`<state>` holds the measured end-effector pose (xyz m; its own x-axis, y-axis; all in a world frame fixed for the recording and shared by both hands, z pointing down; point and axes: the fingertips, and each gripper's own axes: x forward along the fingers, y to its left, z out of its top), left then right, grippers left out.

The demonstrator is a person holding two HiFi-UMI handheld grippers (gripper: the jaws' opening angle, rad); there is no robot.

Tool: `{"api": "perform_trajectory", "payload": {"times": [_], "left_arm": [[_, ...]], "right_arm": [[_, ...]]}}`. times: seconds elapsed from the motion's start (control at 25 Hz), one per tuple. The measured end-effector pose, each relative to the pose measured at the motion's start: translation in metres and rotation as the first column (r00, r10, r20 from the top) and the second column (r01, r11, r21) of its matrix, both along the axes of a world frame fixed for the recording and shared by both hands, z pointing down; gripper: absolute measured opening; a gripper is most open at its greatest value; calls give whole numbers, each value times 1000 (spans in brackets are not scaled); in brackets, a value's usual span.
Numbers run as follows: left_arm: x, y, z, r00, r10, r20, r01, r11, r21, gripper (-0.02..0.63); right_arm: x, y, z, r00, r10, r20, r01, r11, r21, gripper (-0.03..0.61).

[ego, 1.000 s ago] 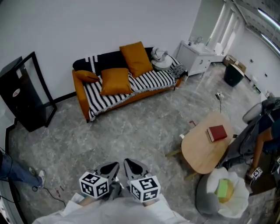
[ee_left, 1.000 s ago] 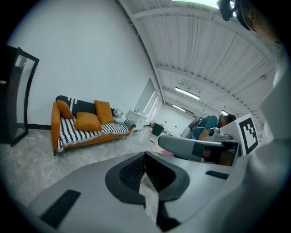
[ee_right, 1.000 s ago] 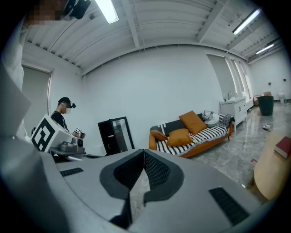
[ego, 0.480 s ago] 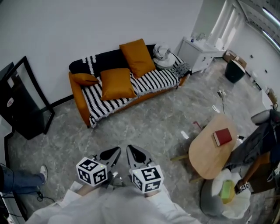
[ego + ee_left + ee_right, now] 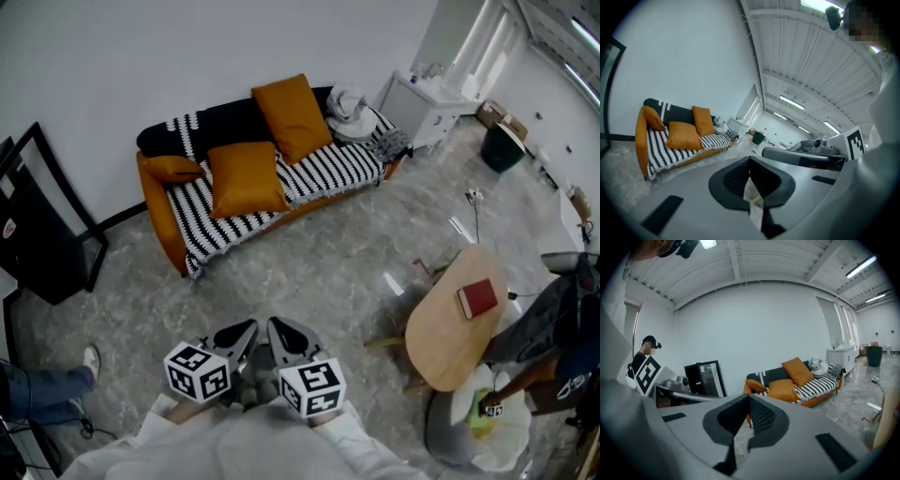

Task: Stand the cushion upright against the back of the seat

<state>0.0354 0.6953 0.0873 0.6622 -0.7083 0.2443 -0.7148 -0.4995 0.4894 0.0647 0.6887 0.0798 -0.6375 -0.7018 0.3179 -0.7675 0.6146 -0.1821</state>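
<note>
An orange sofa [image 5: 167,214] with a black-and-white striped throw stands against the far wall. One orange cushion [image 5: 246,177] lies flat on its seat. A second orange cushion [image 5: 291,116] leans upright on the backrest, and a smaller one [image 5: 174,169] rests at the left arm. My left gripper [image 5: 239,337] and right gripper [image 5: 284,335] hover side by side over the floor, well short of the sofa, both shut and empty. The left gripper view shows the left gripper [image 5: 750,161] and the flat cushion [image 5: 683,135]; the right gripper view shows the right gripper [image 5: 749,399] and that cushion [image 5: 782,390].
A round wooden table [image 5: 448,330] with a red book [image 5: 478,298] stands at the right, beside a grey seat with a white bag [image 5: 473,427]. A black frame [image 5: 42,234] leans at the left wall. A person's leg [image 5: 47,389] shows at the left edge. White cabinet [image 5: 422,105] and dark bin [image 5: 503,148] stand far right.
The whole scene has shifted as I walk: the sofa has slid slightly left, the table right. Both grippers stay together in front of me, jaws unchanged.
</note>
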Motion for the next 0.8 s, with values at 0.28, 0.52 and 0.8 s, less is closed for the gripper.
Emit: {"api": "perform_trajectory", "payload": {"times": [0.28, 0.52, 0.8], "left_arm": [[-14, -64, 18, 999, -44, 20, 45, 999, -12, 8], [-20, -148, 11, 996, -92, 24, 92, 996, 3, 8], [-7, -231, 13, 994, -100, 52, 101, 995, -11, 8]], "right_arm": [[-15, -67, 7, 997, -71, 3, 71, 997, 6, 12], [-12, -152, -4, 995, -100, 16, 99, 995, 17, 12], [-4, -239, -9, 992, -118, 45, 118, 993, 3, 12]]}}
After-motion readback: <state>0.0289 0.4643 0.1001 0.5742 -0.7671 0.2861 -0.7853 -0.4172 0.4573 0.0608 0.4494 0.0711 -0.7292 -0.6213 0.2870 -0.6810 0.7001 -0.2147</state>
